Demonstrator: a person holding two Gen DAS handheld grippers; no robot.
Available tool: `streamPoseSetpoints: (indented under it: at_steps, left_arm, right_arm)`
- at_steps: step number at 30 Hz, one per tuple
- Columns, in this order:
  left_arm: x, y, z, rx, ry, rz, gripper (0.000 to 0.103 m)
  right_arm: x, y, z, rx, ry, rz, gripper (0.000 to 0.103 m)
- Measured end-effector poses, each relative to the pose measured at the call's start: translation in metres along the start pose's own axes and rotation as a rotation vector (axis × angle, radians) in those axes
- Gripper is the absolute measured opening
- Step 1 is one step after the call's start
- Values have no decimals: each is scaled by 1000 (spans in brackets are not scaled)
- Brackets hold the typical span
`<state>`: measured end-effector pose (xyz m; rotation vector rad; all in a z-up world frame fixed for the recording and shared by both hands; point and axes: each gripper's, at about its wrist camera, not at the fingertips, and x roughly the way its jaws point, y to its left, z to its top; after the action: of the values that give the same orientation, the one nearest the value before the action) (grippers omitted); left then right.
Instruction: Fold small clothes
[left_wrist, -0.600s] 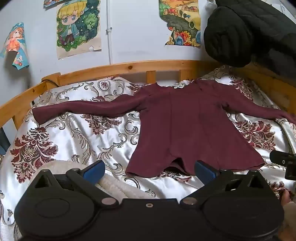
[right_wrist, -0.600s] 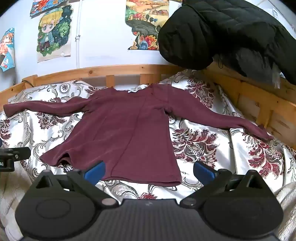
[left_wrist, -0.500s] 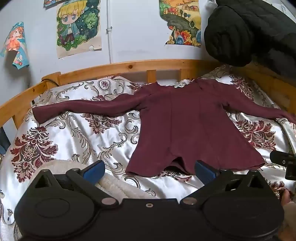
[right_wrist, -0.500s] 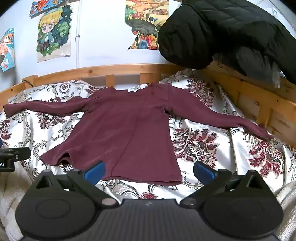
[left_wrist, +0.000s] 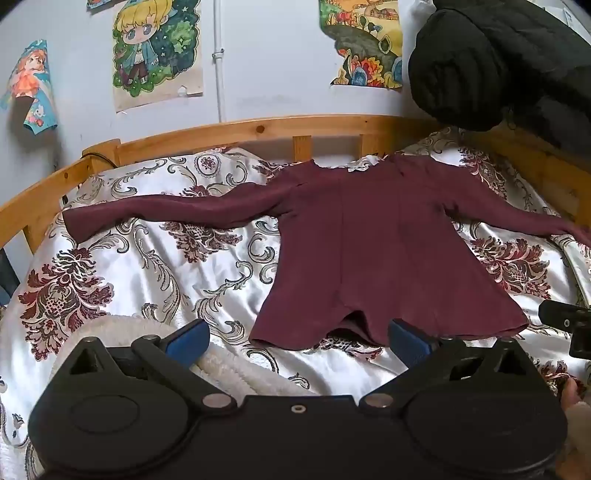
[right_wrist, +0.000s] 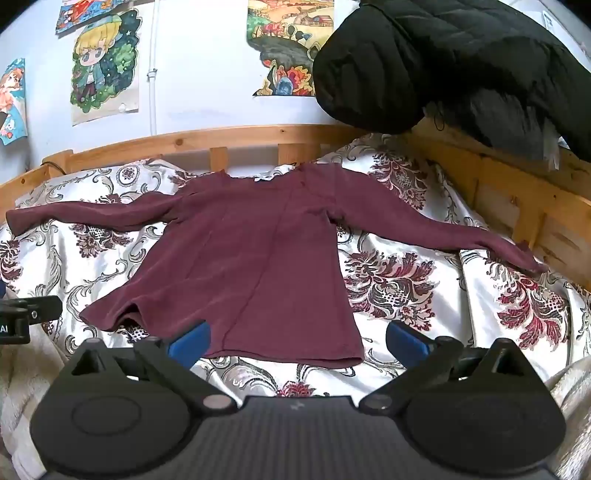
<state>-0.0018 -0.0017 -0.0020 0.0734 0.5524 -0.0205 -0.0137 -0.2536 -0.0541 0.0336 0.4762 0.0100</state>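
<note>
A maroon long-sleeved top (left_wrist: 373, 251) (right_wrist: 251, 258) lies flat on the patterned bedspread, both sleeves spread out sideways, neck toward the headboard. My left gripper (left_wrist: 297, 338) hovers just short of the hem, near its left part, jaws wide open with nothing between the blue pads. My right gripper (right_wrist: 295, 339) stands open over the hem's right part, also holding nothing. Each gripper's black edge shows at the side of the other's view.
A wooden bed rail (left_wrist: 236, 129) (right_wrist: 517, 192) runs along the back and right side. A black padded jacket (right_wrist: 443, 62) hangs over the right corner. A white fleecy blanket (left_wrist: 229, 365) lies under my left gripper. Posters (left_wrist: 159, 51) cover the wall.
</note>
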Motion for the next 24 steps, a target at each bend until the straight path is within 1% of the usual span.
streamPoseSetpoints:
  at_steps: [24]
  left_arm:
    - [5, -3, -8, -3, 6, -6, 102]
  right_arm:
    - [2, -2, -1, 19, 12, -1, 103]
